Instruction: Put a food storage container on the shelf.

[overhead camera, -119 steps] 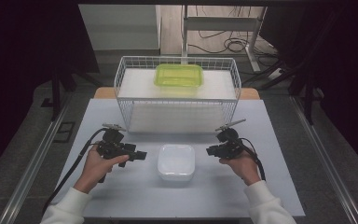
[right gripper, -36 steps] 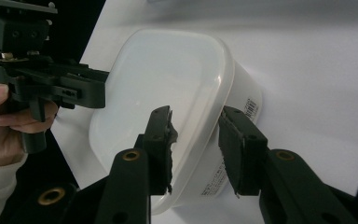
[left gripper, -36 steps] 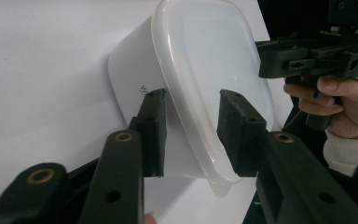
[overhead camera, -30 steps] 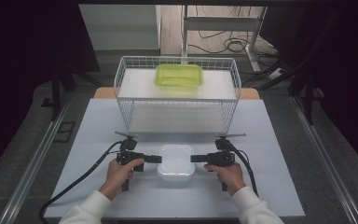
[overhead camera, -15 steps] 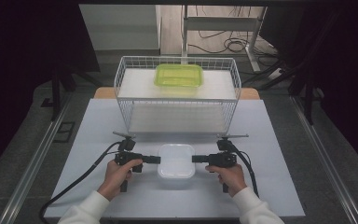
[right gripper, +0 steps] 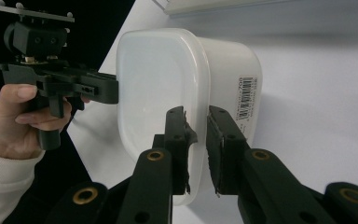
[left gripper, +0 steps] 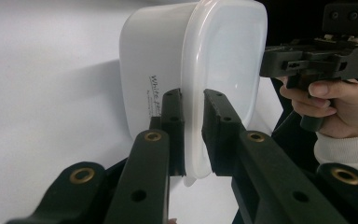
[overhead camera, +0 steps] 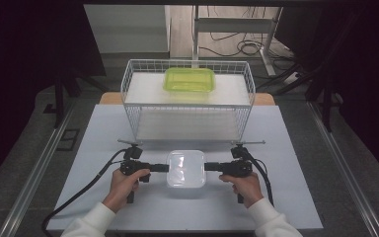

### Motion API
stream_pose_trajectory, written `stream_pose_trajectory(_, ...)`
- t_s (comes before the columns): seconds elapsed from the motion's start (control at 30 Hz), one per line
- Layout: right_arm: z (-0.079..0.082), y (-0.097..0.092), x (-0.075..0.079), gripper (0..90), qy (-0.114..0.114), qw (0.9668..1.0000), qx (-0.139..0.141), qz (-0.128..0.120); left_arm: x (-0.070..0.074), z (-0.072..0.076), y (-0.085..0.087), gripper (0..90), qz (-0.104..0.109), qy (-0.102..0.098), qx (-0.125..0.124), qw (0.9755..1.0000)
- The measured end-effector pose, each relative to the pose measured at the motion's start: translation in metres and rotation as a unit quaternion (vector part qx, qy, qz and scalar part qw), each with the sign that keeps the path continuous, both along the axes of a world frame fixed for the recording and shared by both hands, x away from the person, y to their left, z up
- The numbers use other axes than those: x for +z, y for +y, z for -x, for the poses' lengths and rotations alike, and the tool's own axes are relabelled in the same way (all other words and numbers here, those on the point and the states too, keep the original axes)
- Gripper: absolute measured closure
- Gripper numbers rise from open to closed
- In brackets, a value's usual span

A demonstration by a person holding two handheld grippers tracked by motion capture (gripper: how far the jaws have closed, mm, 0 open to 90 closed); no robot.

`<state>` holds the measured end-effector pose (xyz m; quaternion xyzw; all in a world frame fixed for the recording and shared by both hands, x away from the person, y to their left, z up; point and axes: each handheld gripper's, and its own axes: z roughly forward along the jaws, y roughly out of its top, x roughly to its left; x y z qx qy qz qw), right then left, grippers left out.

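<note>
Pale desk [overhead camera: 103, 128], white tub gripped from both sides.

Nearest me, my left tongs [overhead camera: 164, 167] and right tongs [overhead camera: 208, 167] had just been closing and clamped the lid rim of the white container [overhead camera: 186, 168] sitting on the desk between them; beyond stood the wire basket [overhead camera: 187, 106] with a green container [overhead camera: 189, 80] on top.

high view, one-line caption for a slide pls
Left gripper and right gripper clamp the white lidded container before a wire basket.
</note>
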<state>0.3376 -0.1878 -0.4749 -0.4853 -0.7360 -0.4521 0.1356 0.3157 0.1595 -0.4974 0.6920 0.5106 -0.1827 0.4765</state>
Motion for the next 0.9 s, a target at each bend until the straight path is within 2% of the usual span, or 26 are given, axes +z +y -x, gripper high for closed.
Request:
stream_pose_trajectory(0.4,0.003,0.001,0.016,78.0,-0.049,0.9987,0.013,-0.003,0.018,0.003,0.003,79.1,0.004,-0.033,0.0,0.9995)
stream_pose_trajectory(0.57,0.005,0.003,0.022,77.6,-0.062,0.9979,0.019,0.0,0.023,0.003,0.005,79.0,0.008,-0.041,0.002,0.9991)
stream_pose_trajectory(0.73,0.005,0.004,0.028,77.6,-0.077,0.9969,0.018,0.007,0.034,0.004,0.003,79.1,-0.008,-0.063,0.003,0.998)
stream_pose_trajectory(0.9,0.006,0.003,0.035,77.6,-0.088,0.9959,0.018,0.003,0.039,0.005,0.004,79.1,-0.001,-0.069,0.003,0.9976)
